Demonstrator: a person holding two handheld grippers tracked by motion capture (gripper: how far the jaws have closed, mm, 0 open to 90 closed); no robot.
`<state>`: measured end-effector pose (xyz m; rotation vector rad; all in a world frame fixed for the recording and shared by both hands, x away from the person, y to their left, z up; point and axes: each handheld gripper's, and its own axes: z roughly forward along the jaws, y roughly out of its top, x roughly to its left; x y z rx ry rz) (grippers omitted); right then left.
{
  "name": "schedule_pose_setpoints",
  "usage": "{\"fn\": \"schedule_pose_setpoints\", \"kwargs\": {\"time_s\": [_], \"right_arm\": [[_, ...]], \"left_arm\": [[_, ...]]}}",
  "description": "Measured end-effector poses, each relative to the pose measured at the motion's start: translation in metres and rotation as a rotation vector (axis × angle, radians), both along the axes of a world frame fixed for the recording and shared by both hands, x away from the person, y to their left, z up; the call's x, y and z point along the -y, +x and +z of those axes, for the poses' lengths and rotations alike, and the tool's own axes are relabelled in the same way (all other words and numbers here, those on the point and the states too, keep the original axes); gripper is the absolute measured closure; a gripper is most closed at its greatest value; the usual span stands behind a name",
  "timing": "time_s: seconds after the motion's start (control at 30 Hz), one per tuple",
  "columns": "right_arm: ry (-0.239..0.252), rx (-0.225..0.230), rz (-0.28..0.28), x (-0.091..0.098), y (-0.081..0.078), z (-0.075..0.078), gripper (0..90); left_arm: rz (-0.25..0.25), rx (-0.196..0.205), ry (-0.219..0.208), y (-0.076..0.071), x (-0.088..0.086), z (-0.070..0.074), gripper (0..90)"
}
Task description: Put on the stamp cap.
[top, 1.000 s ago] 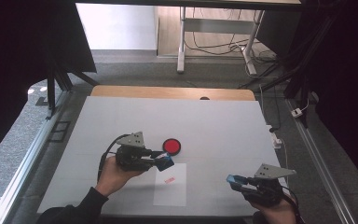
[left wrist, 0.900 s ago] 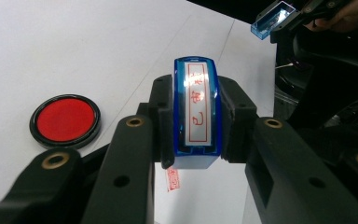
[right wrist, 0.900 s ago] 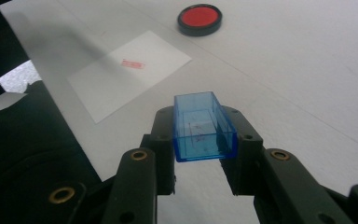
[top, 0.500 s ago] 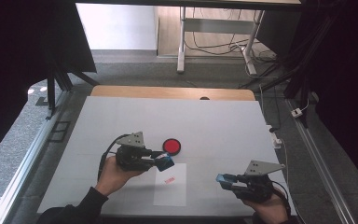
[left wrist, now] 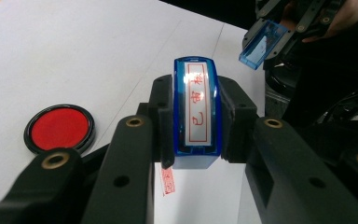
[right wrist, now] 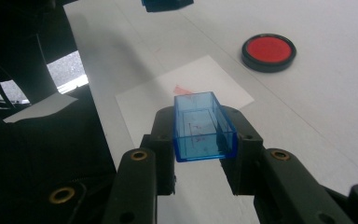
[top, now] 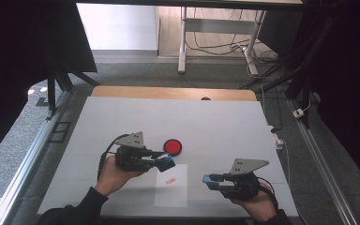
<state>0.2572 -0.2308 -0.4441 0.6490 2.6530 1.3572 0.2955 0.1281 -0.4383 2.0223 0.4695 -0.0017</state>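
My left gripper (top: 168, 162) (left wrist: 196, 121) is shut on a blue stamp (left wrist: 196, 112) (top: 167, 162) whose face, with red characters, points away from the hand. It hovers over the top edge of a white paper sheet (top: 171, 185) (right wrist: 168, 102) bearing a red stamp print (top: 170, 180) (left wrist: 167, 181). My right gripper (top: 209, 180) (right wrist: 204, 133) is shut on the stamp's clear blue cap (right wrist: 204, 128) (top: 209, 179) (left wrist: 262, 43), open end outward, just right of the paper. A round red ink pad (top: 172, 146) (left wrist: 59, 128) (right wrist: 268, 51) lies beyond the paper.
The white table top (top: 215, 126) ends in a wooden strip (top: 168, 93) at the far side. A cable and plug (top: 276, 138) hang off the right edge. A metal rail (top: 28, 164) runs along the left side.
My right gripper has moved left with the blue cap, toward the paper. The left gripper and the stamp have stayed where they were.
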Motion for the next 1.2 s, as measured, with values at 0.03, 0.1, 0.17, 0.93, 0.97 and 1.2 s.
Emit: {"fn": "schedule_pose_setpoints", "kwargs": {"time_s": [0.03,0.1,0.17,0.93,0.97,1.2], "right_arm": [[0.008,0.000,0.006,-0.003,0.001,0.000,67.9],[0.010,-0.001,0.016,-0.007,0.004,0.000,67.9],[0.015,-0.005,0.027,-0.012,0.006,-0.001,68.0],[0.056,-0.050,0.167,-0.056,0.029,-0.007,68.0],[0.057,-0.050,0.176,-0.058,0.030,-0.007,68.0],[0.046,-0.036,0.228,-0.071,0.034,-0.011,68.0]], "left_arm": [[-0.002,0.002,0.000,0.000,0.000,0.000,69.8],[-0.006,0.002,-0.005,0.000,-0.001,0.001,69.7],[-0.009,0.004,-0.006,0.000,-0.001,0.001,69.8],[-0.056,0.011,-0.051,-0.001,-0.005,0.006,69.8],[-0.061,0.012,-0.054,-0.001,-0.005,0.007,69.8],[-0.088,0.041,-0.072,-0.002,-0.006,0.009,69.8]]}}
